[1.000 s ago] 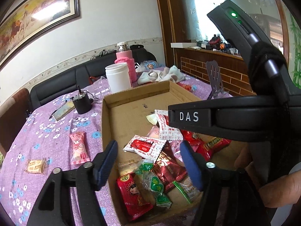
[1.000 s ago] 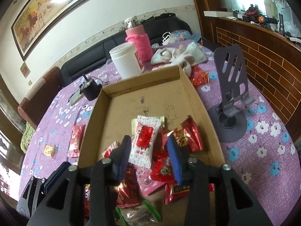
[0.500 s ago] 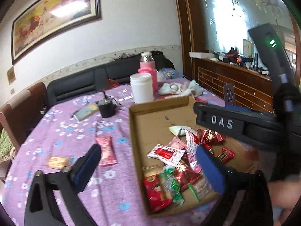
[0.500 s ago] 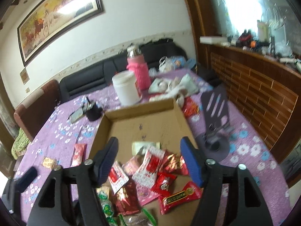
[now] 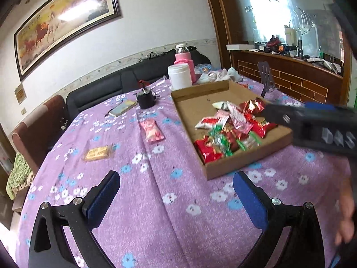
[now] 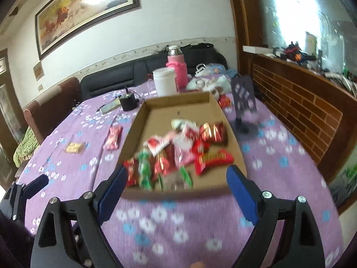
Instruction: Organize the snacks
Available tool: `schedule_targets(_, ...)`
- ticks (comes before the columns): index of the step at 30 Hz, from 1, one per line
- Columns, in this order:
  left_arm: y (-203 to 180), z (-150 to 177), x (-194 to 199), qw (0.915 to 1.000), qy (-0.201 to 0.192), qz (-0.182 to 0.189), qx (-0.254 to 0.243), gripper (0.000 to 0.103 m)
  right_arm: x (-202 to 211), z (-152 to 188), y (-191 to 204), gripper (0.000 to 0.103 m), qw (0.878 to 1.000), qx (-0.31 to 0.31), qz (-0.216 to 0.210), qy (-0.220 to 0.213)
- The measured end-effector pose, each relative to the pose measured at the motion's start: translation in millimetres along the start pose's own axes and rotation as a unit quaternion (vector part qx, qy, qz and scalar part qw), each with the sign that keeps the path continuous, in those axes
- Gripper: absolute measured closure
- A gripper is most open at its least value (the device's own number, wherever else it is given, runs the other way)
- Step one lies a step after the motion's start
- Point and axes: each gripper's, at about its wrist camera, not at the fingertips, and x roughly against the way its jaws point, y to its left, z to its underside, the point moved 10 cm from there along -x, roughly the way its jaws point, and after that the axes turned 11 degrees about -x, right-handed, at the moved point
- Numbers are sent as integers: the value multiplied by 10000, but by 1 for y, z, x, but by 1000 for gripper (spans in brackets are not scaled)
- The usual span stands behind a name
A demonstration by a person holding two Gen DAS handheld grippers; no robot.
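Purple flowered tablecloth (image 5: 169, 218) fills the near part of both views, and both grippers hang over it with nothing in them. Left gripper (image 5: 176, 197) has its blue pads spread wide; right gripper (image 6: 177, 189) is just as wide, sitting in front of the near edge of the cardboard tray (image 6: 178, 193).

Past that, the tray holds a messy heap of snacks (image 6: 178, 154), mostly red wrappers with some green and white ones, bunched toward its near half. The far half is bare cardboard.

Left of the tray, two packets lie loose on the cloth: a pink snack packet (image 5: 151, 130) just beside the tray's left wall, and a small tan biscuit packet (image 5: 97, 153) further left and well apart from it.

Further back there's a black cup (image 5: 145, 99), a white jar (image 5: 179, 76) touching a pink bottle (image 5: 184, 61), and off to the right a dark phone stand (image 6: 243, 102). The right view is pretty blurry.
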Motion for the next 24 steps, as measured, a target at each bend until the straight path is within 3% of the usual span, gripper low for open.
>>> schedule_targets(5, 0, 9, -4, 9995, 258, 146, 132, 1, 1, 17, -4, 14, 9987, 213, 435, -185)
schedule_targets(13, 14, 28, -21, 9956, 806, 149, 446, 1, -13, 27, -17, 6, 9982, 12, 601, -35)
schedule_targets(24, 13, 30, -23, 9953, 882, 107, 388, 1, -16, 30, -22, 6, 9968, 9, 801, 25)
